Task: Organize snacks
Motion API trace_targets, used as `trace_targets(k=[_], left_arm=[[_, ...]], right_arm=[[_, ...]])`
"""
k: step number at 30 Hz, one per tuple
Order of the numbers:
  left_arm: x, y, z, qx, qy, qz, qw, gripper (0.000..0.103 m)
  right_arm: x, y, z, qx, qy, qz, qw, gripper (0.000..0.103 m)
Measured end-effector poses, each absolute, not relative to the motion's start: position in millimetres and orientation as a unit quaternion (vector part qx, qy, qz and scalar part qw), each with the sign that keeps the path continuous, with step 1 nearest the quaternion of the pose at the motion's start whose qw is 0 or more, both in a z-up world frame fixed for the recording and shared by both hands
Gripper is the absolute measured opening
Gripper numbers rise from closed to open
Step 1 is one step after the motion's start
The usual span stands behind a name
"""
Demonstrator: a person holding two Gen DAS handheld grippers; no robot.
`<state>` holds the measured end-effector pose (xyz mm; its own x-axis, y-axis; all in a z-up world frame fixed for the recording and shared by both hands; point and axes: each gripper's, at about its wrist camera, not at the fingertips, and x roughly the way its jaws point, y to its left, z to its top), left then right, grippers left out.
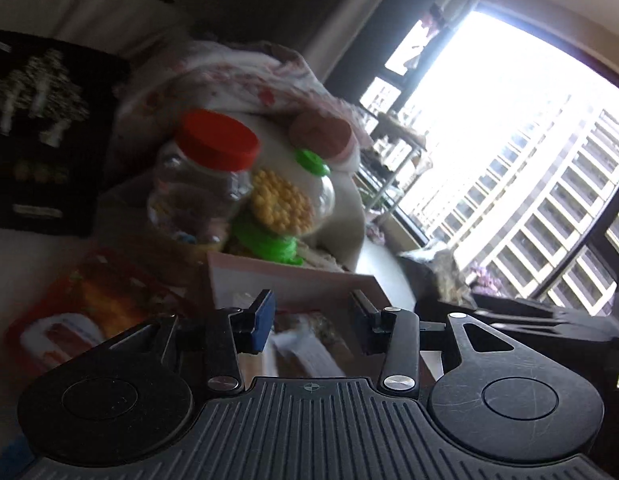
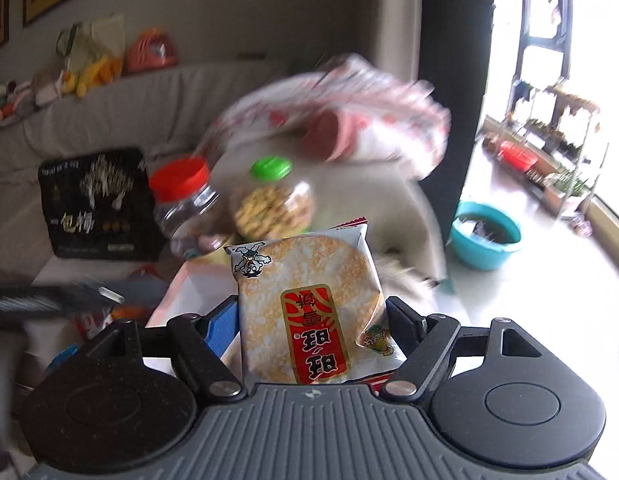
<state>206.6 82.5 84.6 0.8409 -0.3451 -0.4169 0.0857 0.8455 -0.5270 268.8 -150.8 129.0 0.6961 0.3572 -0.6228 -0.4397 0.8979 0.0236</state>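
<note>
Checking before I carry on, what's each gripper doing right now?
Left gripper: open, nothing clamped.
Right gripper: closed on the rice cracker packet.

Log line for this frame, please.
right tongs: shut on rice cracker packet | left tongs: open, empty | ahead: red-lid jar, green-lid jar

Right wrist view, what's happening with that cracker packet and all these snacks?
A person is sorting snacks with two handheld tools. The right tool grips a rice cracker packet upright between its fingers, above a pale box. The left tool stands open with nothing between its fingers. Ahead stand a red-lidded jar and a green-lidded jar of round crackers, beside a black snack bag.
</note>
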Motion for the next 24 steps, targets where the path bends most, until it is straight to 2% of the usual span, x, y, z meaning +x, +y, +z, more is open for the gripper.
trace_targets(k=[4, 7, 13, 18, 24], left_arm=[[164.4, 135.6, 87.8, -0.26, 0.235, -0.039, 0.936, 0.046], [142.4, 160.9, 71.9, -0.246, 0.26, 0.019, 0.934, 0.046], [91.1, 193.4, 39.1, -0.264, 0.25, 0.056, 0.93, 0.046], [85.3, 211.1, 24.9, -0.301, 0.236, 0.072, 0.921, 0.046], [72.2, 206.8, 24.5, -0.268, 0.232, 0.091, 0.931, 0.046]], right_arm=[[297.6, -105.7, 99.8, -0.057, 0.382, 0.245, 0.889, 0.079], [309.3, -85.7, 89.4, -0.069, 0.407, 0.233, 0.88, 0.079], [291.0, -80.3, 110.9, -0.036, 0.392, 0.244, 0.886, 0.083], [260.2, -31.9, 124.3, -0.067, 0.383, 0.281, 0.877, 0.085], [255.1, 47.5, 103.0, -0.035, 0.437, 0.233, 0.868, 0.085]])
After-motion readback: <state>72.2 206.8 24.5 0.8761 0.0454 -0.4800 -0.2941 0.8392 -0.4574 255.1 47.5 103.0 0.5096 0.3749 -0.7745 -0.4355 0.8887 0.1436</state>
